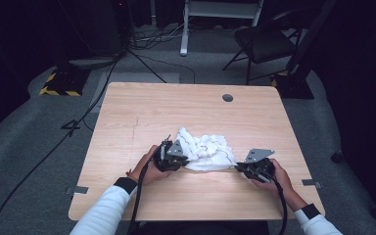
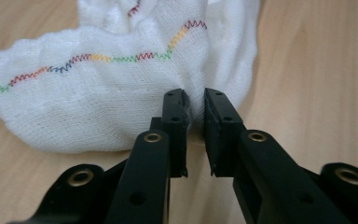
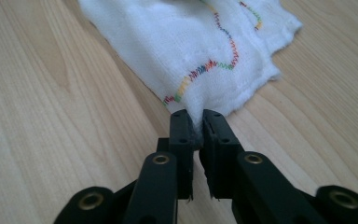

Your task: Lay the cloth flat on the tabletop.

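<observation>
Two tongs are in your hands, and both grip the same crumpled white woven cloth with a rainbow zigzag stitch. The cloth lies on the light wooden table, a little nearer to your edge than the middle, bunched into a low heap between your two hands.

Your left tongs meet the cloth at its left end. In the left gripper view the left tongs are nearly pressed together, and a fold of the white fabric sits in the narrow gap between the black pads, so they pinch the cloth there. The coloured stitch runs across the fabric just above the pinch.

Your right tongs touch the right corner of the cloth. In the right gripper view the right tongs are also almost closed, and a thin corner of the cloth is caught between the tips. From that corner the fabric spreads flat on the table away from the tips, with the stitch line bending near the pinched point.

Both of your sleeves are white with dark cuffs, and a black cable trails from each of the tongs toward you. Behind the table, on the grey floor, a black folding chair stands well apart from the work.
</observation>
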Demonstrator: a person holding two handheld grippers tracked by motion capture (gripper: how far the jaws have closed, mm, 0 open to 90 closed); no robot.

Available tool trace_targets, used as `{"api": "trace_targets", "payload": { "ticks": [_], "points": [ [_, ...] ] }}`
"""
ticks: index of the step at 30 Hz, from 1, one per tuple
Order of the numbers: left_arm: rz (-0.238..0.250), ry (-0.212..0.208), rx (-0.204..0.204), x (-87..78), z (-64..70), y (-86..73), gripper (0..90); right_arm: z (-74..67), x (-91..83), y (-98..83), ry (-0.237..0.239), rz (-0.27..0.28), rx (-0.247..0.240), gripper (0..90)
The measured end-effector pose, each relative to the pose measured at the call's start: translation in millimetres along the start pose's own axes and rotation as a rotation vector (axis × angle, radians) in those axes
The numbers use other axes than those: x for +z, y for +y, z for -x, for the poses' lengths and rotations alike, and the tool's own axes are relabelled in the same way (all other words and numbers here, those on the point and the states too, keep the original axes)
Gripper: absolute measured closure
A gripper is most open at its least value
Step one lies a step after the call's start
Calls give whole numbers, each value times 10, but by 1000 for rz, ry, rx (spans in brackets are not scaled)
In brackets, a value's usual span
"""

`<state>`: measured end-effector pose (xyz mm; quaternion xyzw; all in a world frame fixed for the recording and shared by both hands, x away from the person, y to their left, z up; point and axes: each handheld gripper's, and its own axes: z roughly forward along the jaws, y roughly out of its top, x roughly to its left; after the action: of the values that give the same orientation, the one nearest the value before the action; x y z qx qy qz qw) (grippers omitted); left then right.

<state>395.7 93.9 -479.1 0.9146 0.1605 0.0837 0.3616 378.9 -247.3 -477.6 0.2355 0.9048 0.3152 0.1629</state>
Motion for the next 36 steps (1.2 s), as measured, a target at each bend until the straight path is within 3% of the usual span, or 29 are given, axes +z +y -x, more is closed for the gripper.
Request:
{"api": "trace_targets", "payload": {
  "ticks": [4,6,9,11,15,19,21,23,26,30,31,36],
  "points": [
    [8,16,-21,-80,79,-41,644,0,-96,-44,-1,37,28,681],
    [36,50,-45,-131,92,-14,535,29,-147,-53,-13,63,44,632],
    [88,110,-51,-181,113,102,402,96,-195,-22,-54,87,67,599],
    [116,113,-25,-180,145,217,390,144,-204,20,-71,101,80,580],
    [141,121,7,-62,198,482,349,241,-129,137,-77,107,92,578],
    [117,100,17,189,169,691,342,336,65,259,-81,78,90,573],
    [81,113,50,326,145,729,336,378,169,297,-71,64,97,562],
    [42,96,44,441,94,716,364,404,266,319,-62,46,102,551],
    [-24,101,27,528,14,651,480,455,391,331,-56,17,115,538],
    [-33,78,25,470,-66,575,662,535,511,317,-3,16,179,511],
    [-31,77,27,446,-77,567,697,543,518,317,-2,19,184,528],
    [16,79,20,305,-109,554,798,492,509,343,47,16,145,777]
  ]
}}
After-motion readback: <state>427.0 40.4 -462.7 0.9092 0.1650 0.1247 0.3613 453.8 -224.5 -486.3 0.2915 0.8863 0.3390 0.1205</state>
